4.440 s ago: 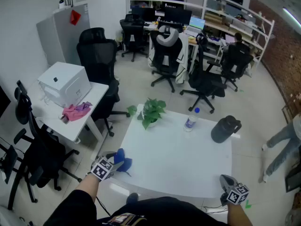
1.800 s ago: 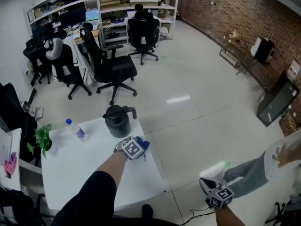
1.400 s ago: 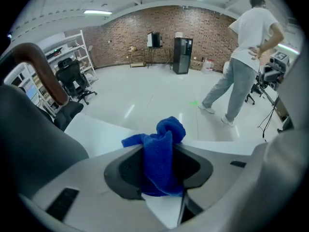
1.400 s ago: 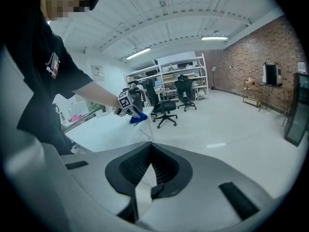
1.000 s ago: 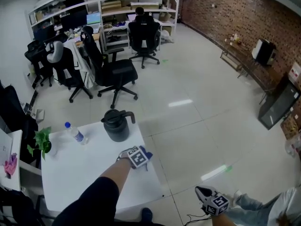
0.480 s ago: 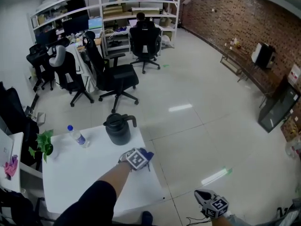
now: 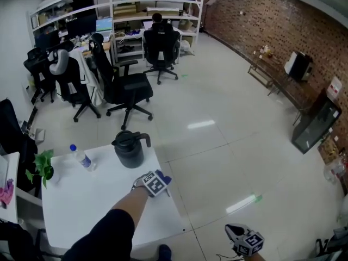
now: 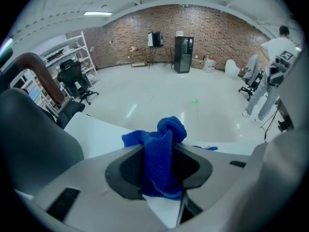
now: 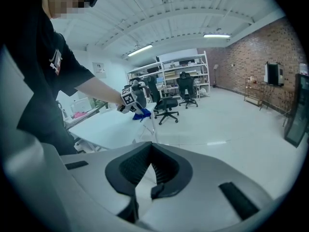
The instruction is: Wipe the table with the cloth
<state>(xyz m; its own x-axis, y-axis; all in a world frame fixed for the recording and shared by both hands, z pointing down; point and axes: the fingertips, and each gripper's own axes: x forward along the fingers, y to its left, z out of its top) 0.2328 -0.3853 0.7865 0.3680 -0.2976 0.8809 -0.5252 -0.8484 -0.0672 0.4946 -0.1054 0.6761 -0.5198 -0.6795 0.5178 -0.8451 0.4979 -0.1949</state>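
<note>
My left gripper (image 7: 156,181) is shut on a bunched blue cloth (image 7: 163,177) and rests on the white table (image 7: 92,194) at its right edge, just in front of a black jug (image 7: 129,149). In the left gripper view the blue cloth (image 8: 161,158) fills the gap between the jaws and folds over the left gripper (image 8: 160,144) onto the table (image 8: 99,134). My right gripper (image 7: 240,236) hangs off the table, low over the floor; in its own view the right gripper (image 9: 152,150) is shut with nothing in it, and the cloth (image 9: 142,114) shows far off.
A water bottle (image 7: 81,157) and a small potted plant (image 7: 41,167) stand at the table's far left. Black office chairs (image 7: 124,88) and desks with shelves (image 7: 119,15) lie beyond. A brick wall (image 7: 272,20) bounds the tiled floor (image 7: 228,145) on the right.
The left gripper has carried the cloth from the table's left edge across to its right edge. In the last second it slid slightly nearer. A person's legs have left the lower right.
</note>
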